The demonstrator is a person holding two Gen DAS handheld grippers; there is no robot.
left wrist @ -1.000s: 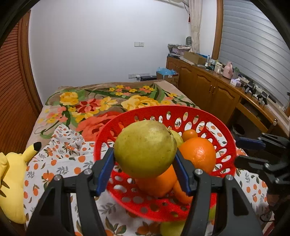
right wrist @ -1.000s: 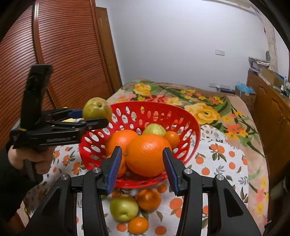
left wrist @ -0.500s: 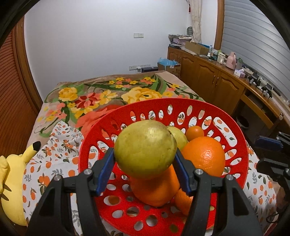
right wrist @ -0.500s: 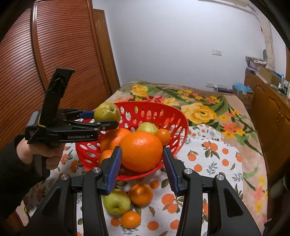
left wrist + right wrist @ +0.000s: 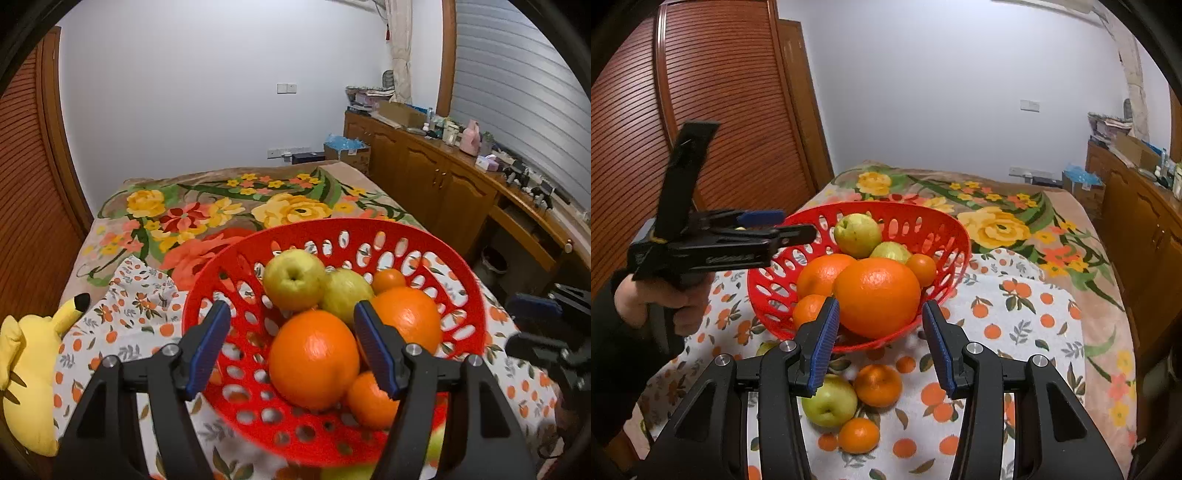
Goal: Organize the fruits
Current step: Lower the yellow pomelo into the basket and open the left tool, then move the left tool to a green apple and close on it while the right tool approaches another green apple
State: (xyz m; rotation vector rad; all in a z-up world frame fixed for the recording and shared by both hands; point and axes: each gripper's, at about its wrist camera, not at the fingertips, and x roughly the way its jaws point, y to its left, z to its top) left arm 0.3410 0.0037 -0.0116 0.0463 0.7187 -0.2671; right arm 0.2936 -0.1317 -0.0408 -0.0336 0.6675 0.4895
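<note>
A red perforated basket (image 5: pixel 461 280) (image 5: pixel 945 229) stands on the fruit-print cloth and holds two green apples and several oranges. The far green apple (image 5: pixel 293 284) (image 5: pixel 857 235) rests on top of the pile. My left gripper (image 5: pixel 295 347) is open and empty at the basket's near rim; it also shows in the right wrist view (image 5: pixel 783 225). My right gripper (image 5: pixel 882 343) is open, and the big orange (image 5: pixel 877 295) lies in the basket just beyond its fingertips. A green apple (image 5: pixel 831 400) and two oranges (image 5: pixel 877 380) lie on the cloth.
A yellow plush toy (image 5: pixel 26 373) lies at the left edge of the cloth. A floral blanket (image 5: pixel 229 210) covers the bed behind. Wooden cabinets (image 5: pixel 436 184) with clutter run along the right. A slatted wooden wardrobe (image 5: pixel 713 110) stands on the left.
My left gripper opened and let go of the green apple, which now rests in the basket. My right gripper opened and the big orange now lies in the basket.
</note>
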